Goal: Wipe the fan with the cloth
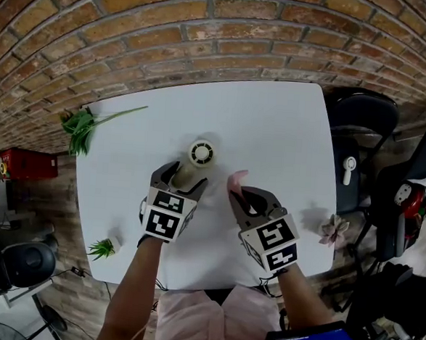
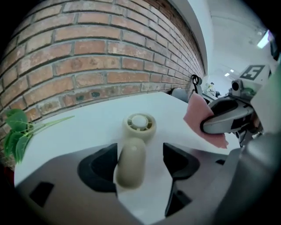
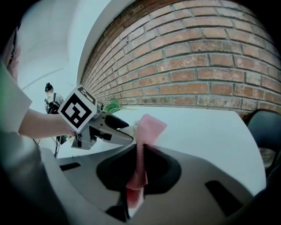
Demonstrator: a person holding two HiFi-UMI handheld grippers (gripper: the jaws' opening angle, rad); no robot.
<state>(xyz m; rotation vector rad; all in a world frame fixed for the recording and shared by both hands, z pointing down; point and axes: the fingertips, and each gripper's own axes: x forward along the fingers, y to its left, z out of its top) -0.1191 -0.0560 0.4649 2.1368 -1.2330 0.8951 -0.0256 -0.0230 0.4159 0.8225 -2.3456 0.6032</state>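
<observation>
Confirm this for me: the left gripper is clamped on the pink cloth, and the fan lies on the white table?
Not quite: it is the right gripper that is clamped on the pink cloth, as the right gripper view shows. The fan does lie on the white table.

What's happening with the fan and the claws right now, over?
Left claw open around fan handle. Right claw shut on pink cloth. Fan on white table, nothing in the way.

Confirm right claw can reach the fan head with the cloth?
Probably yes. The right claw, shut on the cloth, sits just beside the fan head; bare table lies between, and the left claw straddles only the handle.
</observation>
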